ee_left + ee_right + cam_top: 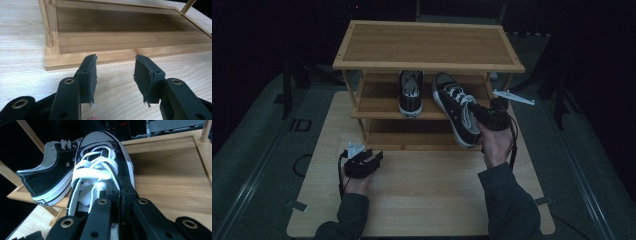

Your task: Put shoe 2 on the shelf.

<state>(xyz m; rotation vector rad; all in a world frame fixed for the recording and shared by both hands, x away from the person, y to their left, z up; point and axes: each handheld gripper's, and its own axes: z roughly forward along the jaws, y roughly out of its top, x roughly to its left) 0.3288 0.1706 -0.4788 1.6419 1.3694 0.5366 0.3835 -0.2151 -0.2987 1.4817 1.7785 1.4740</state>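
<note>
A three-tier bamboo shoe rack (427, 66) stands at the back of the table. One black sneaker with white laces (410, 94) rests on the middle shelf, heel toward me. My right gripper (488, 118) is shut on the side wall of a second matching sneaker (454, 107), held tilted with its toe over the middle shelf (170, 180) to the right of the first sneaker (47, 178); the held sneaker (100, 167) sits right in front of the jaws. My left gripper (373, 159) hovers open and empty over the table, facing the rack's bottom shelf (125, 40).
The rack's top shelf (427, 42) is bare. A light wooden tabletop (427, 200) stretches in front of the rack. Dark stands and cables surround the table on a grey floor.
</note>
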